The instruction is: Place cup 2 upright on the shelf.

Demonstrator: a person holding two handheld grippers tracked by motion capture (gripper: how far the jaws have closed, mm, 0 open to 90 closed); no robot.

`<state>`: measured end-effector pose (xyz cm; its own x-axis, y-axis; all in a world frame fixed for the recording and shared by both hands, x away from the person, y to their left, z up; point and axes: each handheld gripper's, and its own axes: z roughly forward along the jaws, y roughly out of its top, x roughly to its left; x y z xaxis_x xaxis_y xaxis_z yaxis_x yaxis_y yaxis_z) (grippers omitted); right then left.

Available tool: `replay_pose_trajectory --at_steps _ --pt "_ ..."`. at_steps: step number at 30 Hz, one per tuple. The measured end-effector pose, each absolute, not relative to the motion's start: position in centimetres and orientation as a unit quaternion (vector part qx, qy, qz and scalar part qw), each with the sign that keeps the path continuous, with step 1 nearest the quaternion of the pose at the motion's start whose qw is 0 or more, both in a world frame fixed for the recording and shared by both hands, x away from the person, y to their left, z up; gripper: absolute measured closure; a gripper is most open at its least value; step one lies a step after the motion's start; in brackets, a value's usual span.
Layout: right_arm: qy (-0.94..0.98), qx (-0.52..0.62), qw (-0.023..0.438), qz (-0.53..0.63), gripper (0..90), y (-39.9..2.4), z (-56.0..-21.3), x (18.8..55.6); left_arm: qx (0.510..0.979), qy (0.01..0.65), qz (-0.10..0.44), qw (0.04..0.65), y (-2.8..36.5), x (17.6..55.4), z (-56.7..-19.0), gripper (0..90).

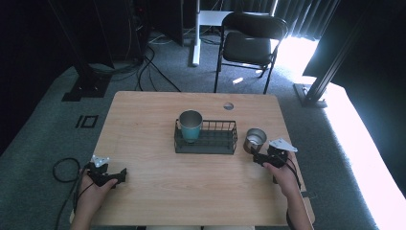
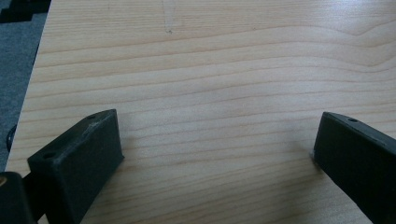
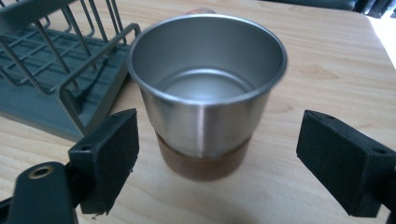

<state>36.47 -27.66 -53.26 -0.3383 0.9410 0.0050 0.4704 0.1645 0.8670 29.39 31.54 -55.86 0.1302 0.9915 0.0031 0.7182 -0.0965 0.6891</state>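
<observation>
The wooden table carries a dark wire rack at its middle, with a teal-banded metal cup standing in the rack's left end. In the right gripper view the rack is cut off by the left and top edges. Just right of the rack stands a steel cup with a brown base, upright, its long axis vertical and its open mouth up; its far side is hidden behind its own rim. The right gripper sits just near of this cup, jaws spread wide to either side without touching it. The left gripper rests at the table's near left, jaws wide apart over bare wood.
</observation>
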Motion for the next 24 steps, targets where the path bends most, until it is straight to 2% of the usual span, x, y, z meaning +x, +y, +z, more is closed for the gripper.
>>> replay_pose_trajectory --at_steps 24 --pt "0.684 0.499 0.297 0.442 12.3 -26.0 -53.3 39.1 0.698 0.612 0.246 0.278 31.5 29.4 -55.9 1.9"
